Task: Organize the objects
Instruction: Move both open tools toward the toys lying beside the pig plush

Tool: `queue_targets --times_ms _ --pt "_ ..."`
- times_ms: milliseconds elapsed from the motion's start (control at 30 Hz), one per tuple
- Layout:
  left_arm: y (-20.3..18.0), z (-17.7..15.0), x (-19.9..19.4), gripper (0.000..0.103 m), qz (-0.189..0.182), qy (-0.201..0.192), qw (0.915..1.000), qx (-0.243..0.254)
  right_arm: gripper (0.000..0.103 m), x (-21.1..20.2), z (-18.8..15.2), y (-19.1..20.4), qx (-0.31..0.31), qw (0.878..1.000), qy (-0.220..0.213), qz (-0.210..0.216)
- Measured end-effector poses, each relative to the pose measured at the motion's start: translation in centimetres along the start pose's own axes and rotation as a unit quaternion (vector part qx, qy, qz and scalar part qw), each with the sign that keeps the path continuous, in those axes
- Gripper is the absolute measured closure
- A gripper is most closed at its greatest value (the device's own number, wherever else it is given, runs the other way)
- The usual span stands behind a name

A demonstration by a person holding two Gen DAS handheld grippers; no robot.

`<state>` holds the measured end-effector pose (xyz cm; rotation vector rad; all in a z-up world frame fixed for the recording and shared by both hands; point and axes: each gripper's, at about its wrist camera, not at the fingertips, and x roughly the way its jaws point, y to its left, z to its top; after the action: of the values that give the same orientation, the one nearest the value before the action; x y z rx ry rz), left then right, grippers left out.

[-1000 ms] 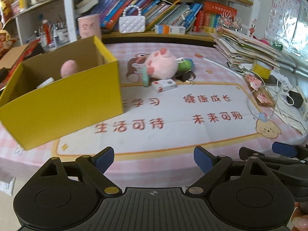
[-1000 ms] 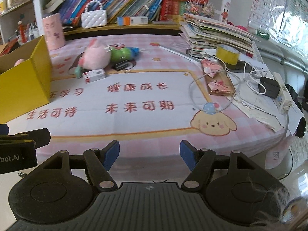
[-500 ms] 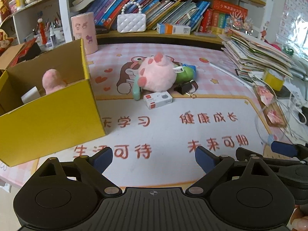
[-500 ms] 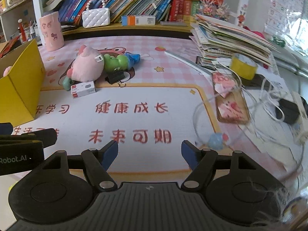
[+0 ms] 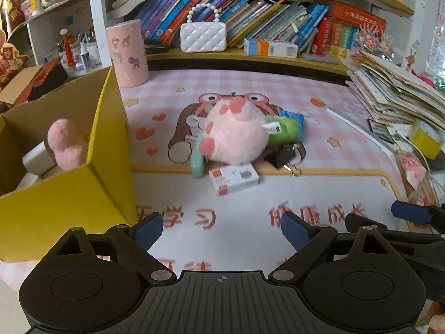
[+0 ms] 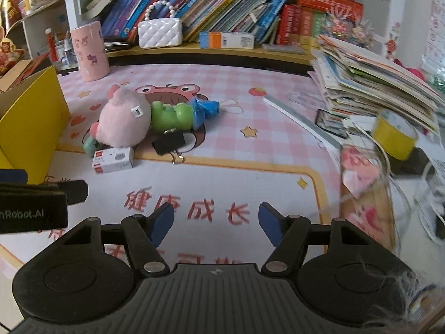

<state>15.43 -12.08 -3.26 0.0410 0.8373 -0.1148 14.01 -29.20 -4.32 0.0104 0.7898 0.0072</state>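
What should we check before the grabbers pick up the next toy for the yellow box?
1. Left tool open and holding nothing: ok.
2. Right tool open and holding nothing: ok.
3. Pink plush in plain sight ahead of both tools: ok.
4. Plush free of neighbours: not ok. The green toy and the small white box press against it, and a black binder clip lies close by.
5. Yellow box open on top: ok. A pink toy is already inside.
6. Room left inside the box: cannot tell, its floor is mostly hidden.
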Motion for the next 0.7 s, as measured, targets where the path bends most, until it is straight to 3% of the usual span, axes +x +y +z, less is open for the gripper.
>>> queue_targets --times_ms 133,333,667,700 --pt "-0.6 1.3 1.2 0.014 0.007 -0.006 0.9999 -0.011 0.047 1.7 1.0 -0.7 -0.011 1.0 0.001 0.016" --pt "-1.8 2.6 4.1 0.024 0.017 0.002 0.9996 -0.023 0.047 3.7 2.0 -1.4 -0.027 0.999 0.003 0.028" --pt "-1.8 3.6 8.6 0.026 0.04 0.035 0.9975 -0.047 0.047 6.4 3.3 -0.9 -0.06 0.996 0.005 0.064" --pt "-1.8 3.6 8.9 0.029 0.042 0.038 0.9973 -0.047 0.047 6.5 3.4 -0.8 -0.061 0.996 0.005 0.069"
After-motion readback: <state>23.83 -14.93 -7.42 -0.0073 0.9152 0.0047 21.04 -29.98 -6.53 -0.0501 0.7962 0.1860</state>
